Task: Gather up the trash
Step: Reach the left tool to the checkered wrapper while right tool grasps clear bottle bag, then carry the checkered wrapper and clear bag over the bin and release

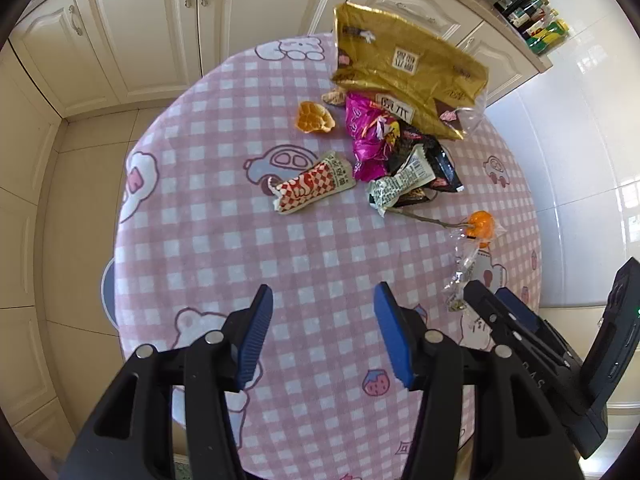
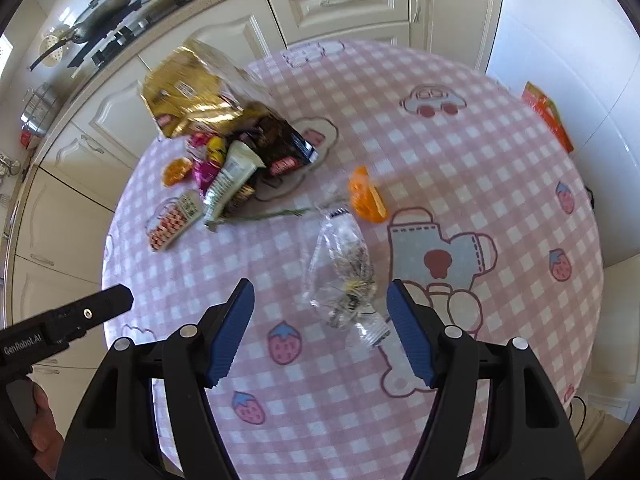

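Observation:
Trash lies on a round table with a pink checked cloth (image 1: 224,248). A gold bag (image 1: 404,68), a magenta wrapper (image 1: 368,136), a black wrapper (image 1: 432,160), a red-and-white wrapper (image 1: 312,188) and orange peels (image 1: 314,118) (image 1: 480,224) lie at the far side. A clear plastic bag (image 2: 344,268) lies just ahead of my right gripper (image 2: 320,320), which is open and empty above the cloth. My left gripper (image 1: 324,312) is open and empty over bare cloth. The right gripper also shows in the left wrist view (image 1: 500,312), beside the clear bag (image 1: 460,280).
Cream kitchen cabinets (image 1: 140,32) stand behind the table. Bottles (image 1: 532,12) sit on the counter. A pan (image 2: 104,4) and a stove are on the counter in the right wrist view. A red packet (image 2: 548,116) lies past the table's far right edge.

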